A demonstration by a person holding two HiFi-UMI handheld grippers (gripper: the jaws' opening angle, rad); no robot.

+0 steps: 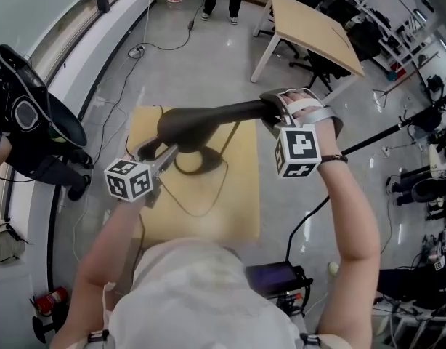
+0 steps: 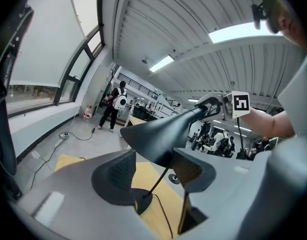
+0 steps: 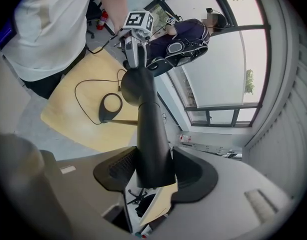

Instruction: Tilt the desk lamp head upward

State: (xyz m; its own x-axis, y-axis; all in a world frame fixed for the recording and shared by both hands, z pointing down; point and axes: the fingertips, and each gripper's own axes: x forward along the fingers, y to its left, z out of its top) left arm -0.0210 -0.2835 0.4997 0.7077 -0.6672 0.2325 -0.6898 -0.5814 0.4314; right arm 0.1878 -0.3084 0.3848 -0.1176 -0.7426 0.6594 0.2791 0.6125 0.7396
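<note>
I am clenching my right claw [image 3: 154, 159] on the narrow end of the desk lamp head [image 1: 208, 118]. The black tube is sitting squarely between the two pads, and both pads are pressing on its sides. The jaws are standing wide because the tube is thick there.

I am holding my left claw [image 1: 165, 150] released, with its jaws spread apart. It is reaching in low under the wide end, the lamp shade [image 2: 153, 134]. The shade's lower rim is hanging just over the gap between the tips. It seems to be brushing the right-hand pad, but I cannot tell whether it is truly touching.

The lamp head is lying roughly level and stretching across between my two claws, shade end toward my left and thin end toward my right. It is hanging above the lamp's round base [image 1: 205, 167], which is resting on the small wooden table [image 1: 237, 209] in front of me. A thin stem [image 2: 161, 180] is rising at a slant from the base to the underside of the head. The black cable [image 2: 162, 213] is trailing from the base across the tabletop.

Beyond the table, a person in dark clothes [image 1: 27, 122] is sitting by the window, and a larger pale table [image 1: 317, 31] is standing farther off.
</note>
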